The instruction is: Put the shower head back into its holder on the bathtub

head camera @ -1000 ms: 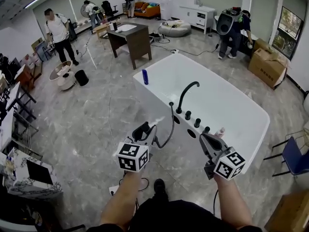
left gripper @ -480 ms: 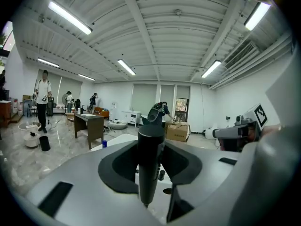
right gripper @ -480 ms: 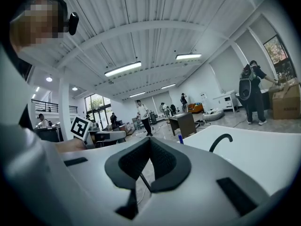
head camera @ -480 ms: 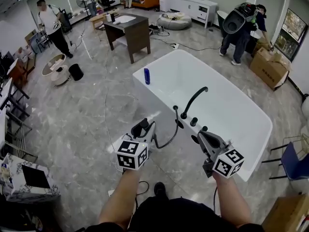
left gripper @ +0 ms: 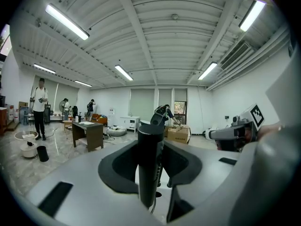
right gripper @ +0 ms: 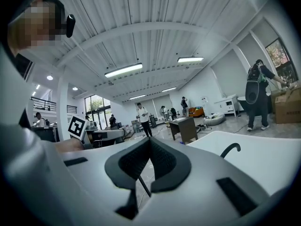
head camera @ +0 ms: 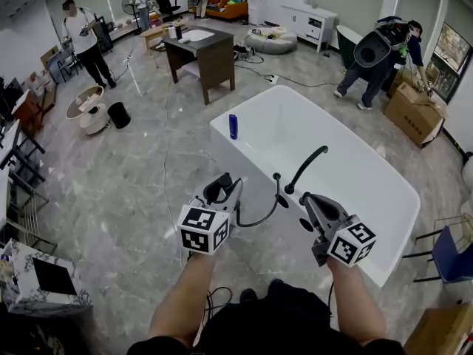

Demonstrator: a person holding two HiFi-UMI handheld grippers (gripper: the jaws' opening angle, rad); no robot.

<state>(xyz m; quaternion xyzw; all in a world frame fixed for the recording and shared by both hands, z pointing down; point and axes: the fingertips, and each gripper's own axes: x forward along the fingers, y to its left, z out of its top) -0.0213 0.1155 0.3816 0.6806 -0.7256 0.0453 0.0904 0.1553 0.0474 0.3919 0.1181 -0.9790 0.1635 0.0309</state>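
Near the bathtub's [head camera: 244,165] faucet-side edge, the left tool [head camera: 220,191] clamps the black shower head [left gripper: 149,168], while the right tool [head camera: 310,202] is pinched together, empty.

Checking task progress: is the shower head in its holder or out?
Out. The left hand-held gripper grips the shower head outside the bathtub.

Black shower head [left gripper: 150,164] — upright, just beside white bathtub [head camera: 347,176].
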